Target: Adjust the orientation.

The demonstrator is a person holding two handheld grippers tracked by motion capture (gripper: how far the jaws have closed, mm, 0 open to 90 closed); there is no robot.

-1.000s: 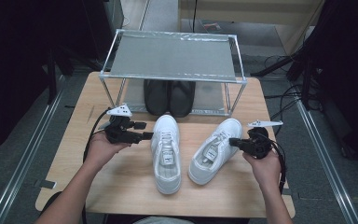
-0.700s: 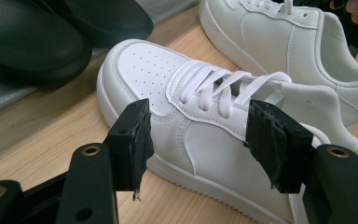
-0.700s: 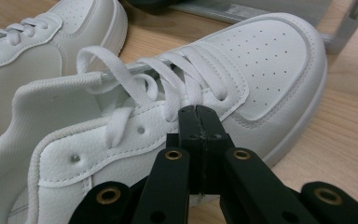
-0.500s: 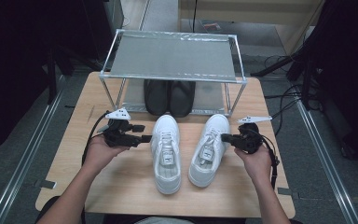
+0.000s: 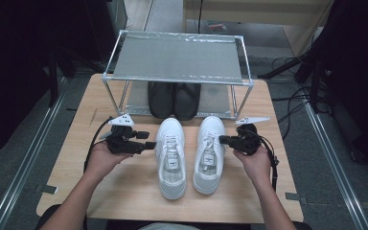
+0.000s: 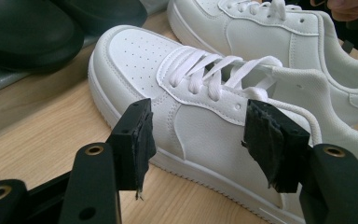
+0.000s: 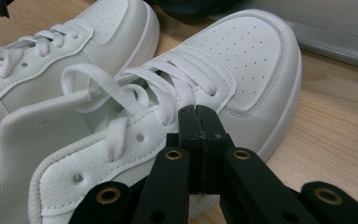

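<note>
Work in hand: a pair of white sneakers is being lined up side by side on the worktop [image 5: 124, 196], in front of a metal shoe rack [image 5: 177, 60] – a judgement from how they lie.

Left sneaker [image 5: 171, 158]: stands toe toward the rack, just as it did a second ago; it has not shifted.

Right sneaker [image 5: 208, 153]: a second ago it lay slanted, toe swung out to the right and well apart from its mate at the front. Now it runs nearly parallel to the left sneaker, just beside it, toe close to the rack's lower shelf.

Right claw [image 5: 222, 140]: pressed together with nothing between its jaws; its tip rests against the outer side of the right sneaker [image 7: 177, 116] near the laces. It has travelled inward with the shoe – it looks to have nudged it, not carried it.

Left claw [image 5: 149, 143]: spread, just beside the outer side of the left sneaker [image 6: 200, 121]. Its jaws have just been closing a little, yet nothing is between them; the pads [image 6: 142, 140] stand short of the shoe's side.

Black shoes [image 5: 174, 99]: a dark pair on the rack's lower shelf, behind the white toes, unmoved.

Meaning for the work: the pair looks almost squared up. What seems left is a small straightening, or moving the shoes to the rack's top shelf [image 5: 177, 57], which is bare.
</note>
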